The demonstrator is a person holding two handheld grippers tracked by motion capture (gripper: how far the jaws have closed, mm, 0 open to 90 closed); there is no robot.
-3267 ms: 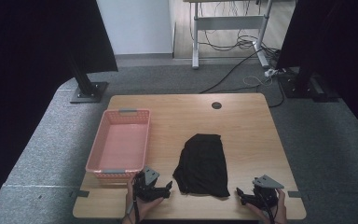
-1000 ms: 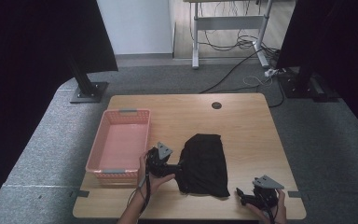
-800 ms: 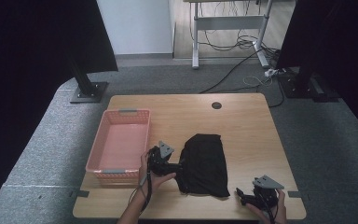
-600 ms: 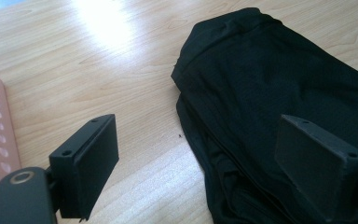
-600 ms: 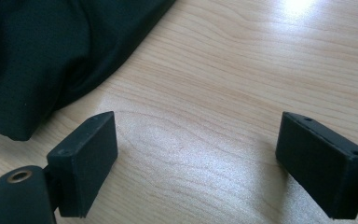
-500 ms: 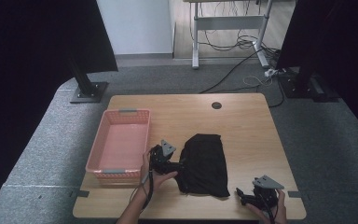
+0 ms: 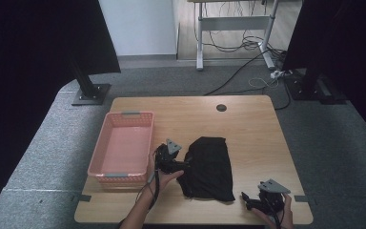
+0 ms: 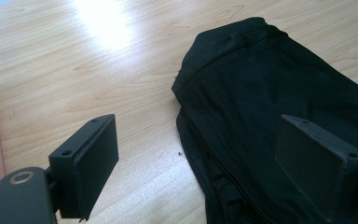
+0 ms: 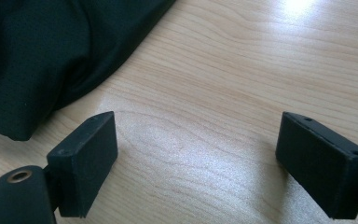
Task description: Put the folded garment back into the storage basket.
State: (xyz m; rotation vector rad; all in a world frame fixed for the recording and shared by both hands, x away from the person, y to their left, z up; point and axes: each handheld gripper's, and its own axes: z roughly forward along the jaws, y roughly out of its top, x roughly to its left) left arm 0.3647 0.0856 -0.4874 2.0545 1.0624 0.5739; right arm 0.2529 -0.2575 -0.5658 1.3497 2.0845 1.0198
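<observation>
While I hold a gripper in each hand over the counter (image 7: 248,124), this is how things stand.

Black garment (image 7: 208,168): my landmark; it lies crumpled on the wood, in the near half of the counter, roughly midway across.

Left gripper (image 7: 180,163): at the garment's left edge, jaws spread wide. In the left gripper view (image 8: 200,158) one jaw stands over bare wood just beside the garment (image 8: 279,102) and the other over the cloth itself; whether either jaw touches the cloth, I cannot tell.

Right gripper (image 7: 255,202): near the garment's near right corner, close to the counter's front edge, jaws wide apart. In the right gripper view (image 9: 196,158) bare wood lies between them, with the garment (image 9: 42,51) off to one side.

Pink basket (image 7: 124,145): left of the garment, just beyond my left gripper.
</observation>
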